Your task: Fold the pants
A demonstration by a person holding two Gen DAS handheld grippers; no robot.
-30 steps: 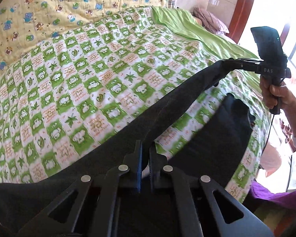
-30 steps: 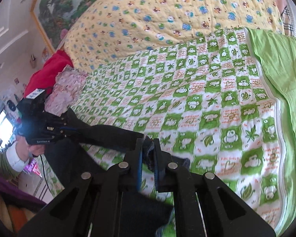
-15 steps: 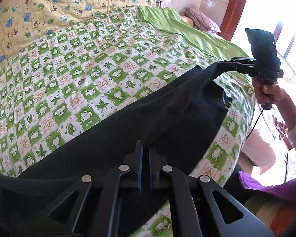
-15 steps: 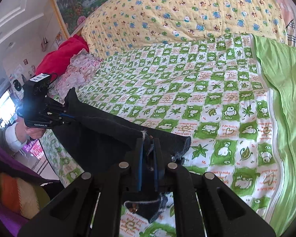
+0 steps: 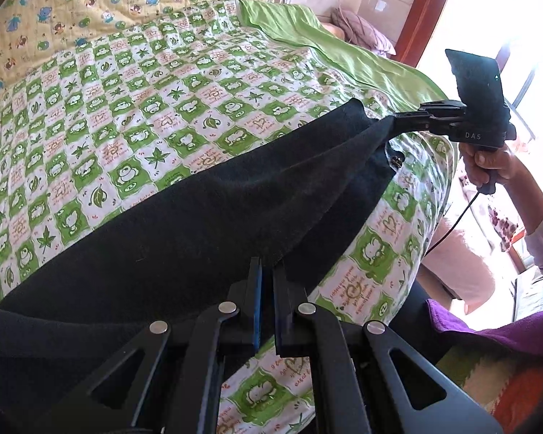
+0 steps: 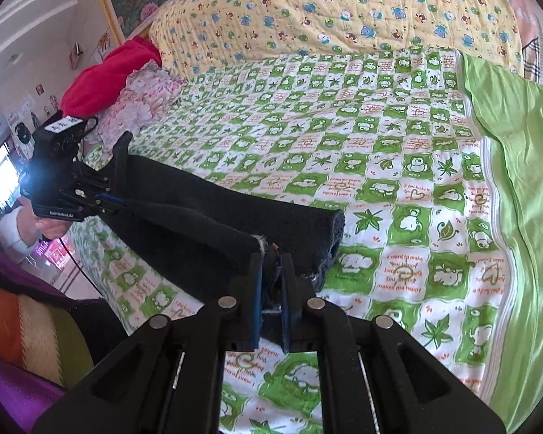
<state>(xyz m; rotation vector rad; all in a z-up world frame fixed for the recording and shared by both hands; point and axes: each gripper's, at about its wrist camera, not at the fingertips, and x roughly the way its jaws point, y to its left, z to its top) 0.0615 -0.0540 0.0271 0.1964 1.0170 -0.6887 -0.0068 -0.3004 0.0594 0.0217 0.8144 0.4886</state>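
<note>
Both grippers clamp the black pants (image 5: pixel 206 217), stretched between them over the bed's near edge. Left gripper (image 5: pixel 266 271): jaws pressed nearly together, a thin fold of fabric pinched at the tips; the cloth runs ahead of and to both sides of the jaws, up toward the other tool. Right gripper (image 6: pixel 271 264): jaws closed on a thicker bunch, a frayed whitish seam edge showing right at the tips, and a leg opening (image 6: pixel 335 235) just ahead-right of the jaws lying on the green checked quilt (image 6: pixel 398 166). In the left view the right gripper (image 5: pixel 398 123) bites the far corner, with a small metal button or rivet just below that corner; in the right view the left gripper (image 6: pixel 116 199) holds the opposite end. Which end is waist and which is hem I can't tell for sure. Pants look soft, thick, knit or fleece-like: they drape, sag between the grips, won't hold a crease, not slippery, not fragile, moderate weight. Judgement: grip corners and seam edges where layers stack, keep tension between both tools so the span stays flat, and lay it onto the quilt ahead of the jaws. Risk: one layer slipping out of a thin pinch, or the hanging part dragging off the bed edge.
</note>
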